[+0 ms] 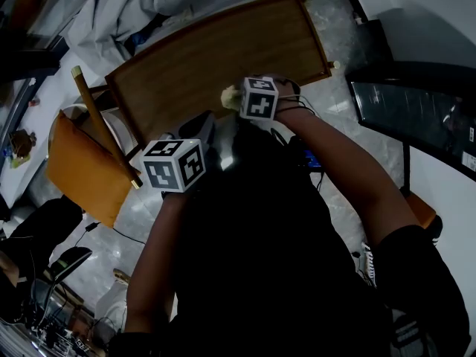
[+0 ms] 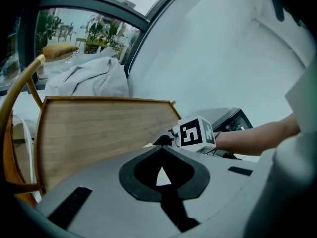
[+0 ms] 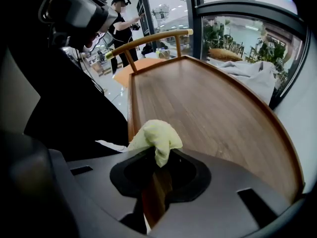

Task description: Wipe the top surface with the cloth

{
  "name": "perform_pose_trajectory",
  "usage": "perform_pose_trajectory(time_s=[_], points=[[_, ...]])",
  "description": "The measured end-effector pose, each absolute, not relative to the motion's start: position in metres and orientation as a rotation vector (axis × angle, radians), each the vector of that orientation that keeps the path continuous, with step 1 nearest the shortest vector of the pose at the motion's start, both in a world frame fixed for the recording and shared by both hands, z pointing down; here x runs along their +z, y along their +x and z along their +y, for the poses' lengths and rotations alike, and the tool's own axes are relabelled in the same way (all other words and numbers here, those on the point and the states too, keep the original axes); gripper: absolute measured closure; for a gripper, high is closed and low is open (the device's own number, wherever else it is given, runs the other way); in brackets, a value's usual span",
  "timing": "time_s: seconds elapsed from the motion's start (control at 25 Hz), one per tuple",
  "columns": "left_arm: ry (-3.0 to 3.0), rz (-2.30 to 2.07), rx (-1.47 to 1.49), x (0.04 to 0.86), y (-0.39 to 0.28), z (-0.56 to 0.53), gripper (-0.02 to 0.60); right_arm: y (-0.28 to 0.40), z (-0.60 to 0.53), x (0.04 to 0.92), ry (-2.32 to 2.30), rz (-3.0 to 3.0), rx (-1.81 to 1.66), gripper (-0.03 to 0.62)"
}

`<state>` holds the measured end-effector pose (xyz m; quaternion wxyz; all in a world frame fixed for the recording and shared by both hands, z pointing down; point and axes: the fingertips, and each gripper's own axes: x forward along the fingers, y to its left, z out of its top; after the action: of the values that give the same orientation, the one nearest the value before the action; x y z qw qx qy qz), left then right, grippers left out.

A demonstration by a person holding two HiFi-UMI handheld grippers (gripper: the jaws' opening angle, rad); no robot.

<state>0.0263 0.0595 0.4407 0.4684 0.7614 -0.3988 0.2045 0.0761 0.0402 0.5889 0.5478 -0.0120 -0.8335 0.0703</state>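
1. Fingers on the right gripper (image 3: 157, 158) are pinched in on the cloth (image 3: 156, 137). It's a pale yellow rag, bunched up and poking out above the tips. There's a narrow slit left below it where the wood shows through.
2. The cloth sits right at the near edge of the wooden table top (image 3: 213, 108), on the side closest to the person. From the head view it's about halfway along that edge. I honestly can't tell if it's pressed onto the wood or just over it.
3. The left gripper (image 2: 161, 170) has its jaws brought together with nothing between them, just a tiny light sliver in the dark opening.
4. In the head view the left gripper is held off the table, on the person's side of it, between the table edge and the orange chair (image 1: 82, 166).
5. The left gripper view looks across at the right gripper's marker cube (image 2: 196, 132), with the person's forearm (image 2: 257, 135) stretching in from the right.
6. The table top has a raised lip all round and looks bare apart from the cloth.
7. Crumpled grey fabric (image 1: 126, 10) lies beyond the far side of the table, by the window.
8. Another person (image 3: 120, 16) is standing in the background behind the chair.
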Motion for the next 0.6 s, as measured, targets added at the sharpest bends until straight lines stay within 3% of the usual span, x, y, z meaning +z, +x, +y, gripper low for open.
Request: perform_pose_trajectory(time_s=[0.6], points=[[1.861, -0.893, 0.528, 0.465, 0.109, 0.046, 0.569, 0.168, 0.009, 0.584, 0.056, -1.941, 0.138, 0.516]])
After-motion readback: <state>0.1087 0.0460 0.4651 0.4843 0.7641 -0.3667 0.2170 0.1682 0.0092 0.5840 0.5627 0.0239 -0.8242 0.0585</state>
